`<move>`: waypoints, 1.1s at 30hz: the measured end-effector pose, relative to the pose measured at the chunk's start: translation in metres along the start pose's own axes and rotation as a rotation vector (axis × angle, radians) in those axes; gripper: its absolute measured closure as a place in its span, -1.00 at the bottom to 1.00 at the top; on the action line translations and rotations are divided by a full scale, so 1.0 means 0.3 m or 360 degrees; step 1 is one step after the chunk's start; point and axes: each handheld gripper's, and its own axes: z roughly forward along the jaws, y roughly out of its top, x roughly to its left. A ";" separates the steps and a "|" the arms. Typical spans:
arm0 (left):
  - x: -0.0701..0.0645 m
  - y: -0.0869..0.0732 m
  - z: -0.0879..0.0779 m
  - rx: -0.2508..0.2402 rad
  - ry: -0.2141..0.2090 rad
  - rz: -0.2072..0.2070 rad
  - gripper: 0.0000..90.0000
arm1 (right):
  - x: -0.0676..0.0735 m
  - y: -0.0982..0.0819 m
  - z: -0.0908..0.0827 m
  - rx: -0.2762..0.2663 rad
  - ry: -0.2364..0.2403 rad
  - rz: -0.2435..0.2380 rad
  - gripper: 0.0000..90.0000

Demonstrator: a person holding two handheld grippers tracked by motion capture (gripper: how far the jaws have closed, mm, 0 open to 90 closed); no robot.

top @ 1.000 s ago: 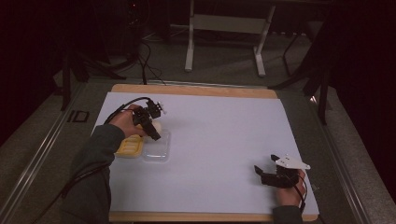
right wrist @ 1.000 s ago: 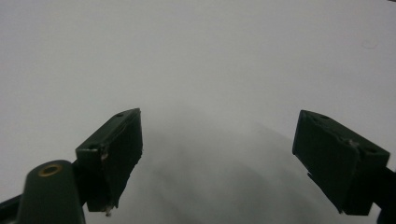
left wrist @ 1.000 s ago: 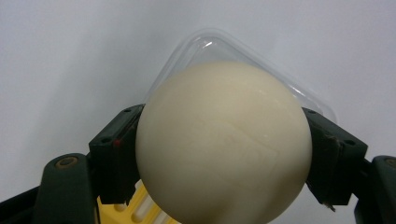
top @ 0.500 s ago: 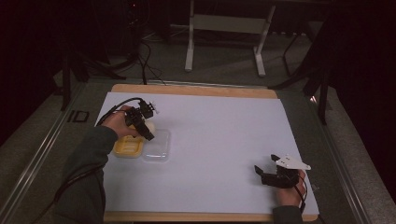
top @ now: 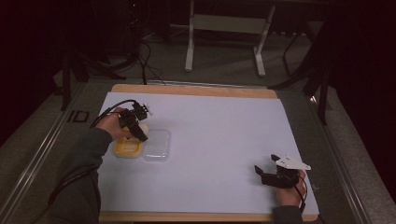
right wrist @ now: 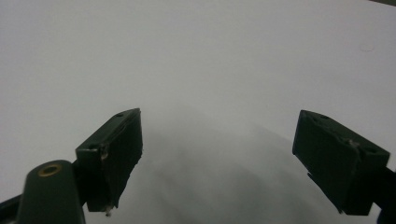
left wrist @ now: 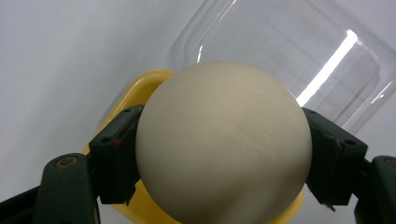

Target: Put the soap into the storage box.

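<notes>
One cream-white ball [left wrist: 223, 144] is pinched between the two black jaws of the left gripper [top: 138, 131]; in the left gripper view a pad is pressed against each side of it. In the high view the ball is seen as a pale patch just beside the gripper, held above the near left part of the table. One yellow tray [top: 126, 148] is seen directly below the ball, its rim showing behind and under the ball in the left gripper view. One clear plastic lid [top: 157, 145] is laid flat just beside the tray, on its right side in the high view, with the two edges touching or nearly so; which it is cannot be told.

The right gripper [top: 264, 173] is held low over the near right part of the table, well apart from the tray and the ball. Its two jaws are spread wide, and nothing but bare white surface is seen between them in the right gripper view.

One white sheet [top: 224, 140] is spread over one wooden table [top: 196, 89], whose edge is left uncovered at the far side. Two forearms in dark sleeves are brought in from the near edge, one to each gripper.
</notes>
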 end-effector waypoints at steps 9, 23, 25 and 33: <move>0.023 -0.042 0.003 -0.0010 -0.0014 -0.0056 -0.47 | 0.000 0.000 0.000 -0.0005 -0.0003 -0.0003 -0.65; 0.040 -0.095 0.031 -0.0009 -0.0007 -0.0084 -0.47 | 0.001 -0.001 -0.001 -0.0008 -0.0005 -0.0001 -0.65; 0.044 -0.101 0.039 -0.0004 0.0001 -0.0091 -0.47 | 0.002 -0.001 -0.001 -0.0009 -0.0007 -0.0001 -0.65; 0.045 -0.117 0.065 0.0024 0.0024 -0.0106 -0.47 | 0.002 -0.001 -0.002 -0.0011 -0.0006 -0.0003 -0.65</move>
